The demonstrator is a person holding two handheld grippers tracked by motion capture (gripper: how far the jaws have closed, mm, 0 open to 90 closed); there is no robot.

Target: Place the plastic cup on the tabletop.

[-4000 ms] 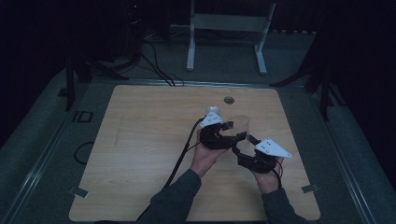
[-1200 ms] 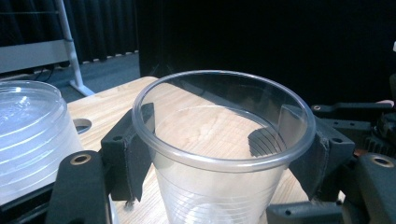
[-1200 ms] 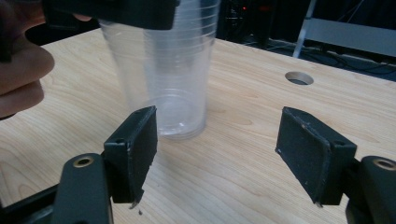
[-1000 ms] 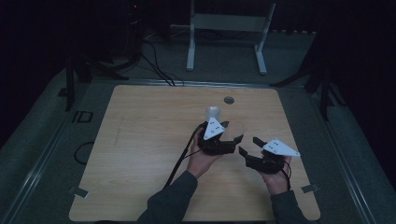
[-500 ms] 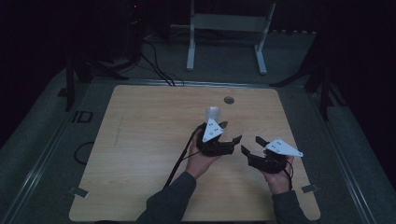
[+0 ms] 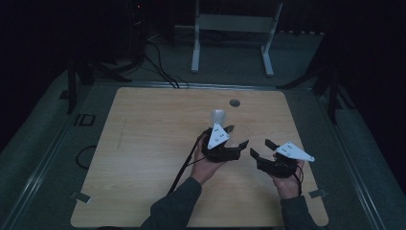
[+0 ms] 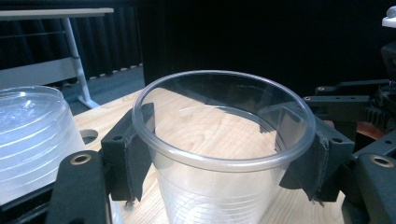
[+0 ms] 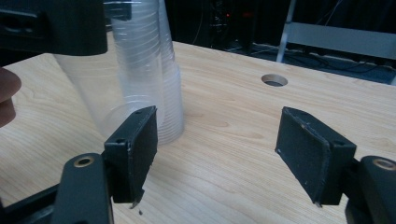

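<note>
Clear plastic makes the cup [image 7: 219, 149], and the left tool [image 6: 234, 136] squeezes it from both sides, just under the rim, over the wooden desk [image 6: 143, 143]. A stack of cups [image 6: 218, 116] stands just beside it. The right tool [image 6: 261, 148] is near, its two black parts apart with nothing between them.

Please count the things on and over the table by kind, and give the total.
Single clear cup held in the left claw: 1
Upside-down stack of clear cups: 1
Claws, with the right claw empty: 2
Total: 4
</note>
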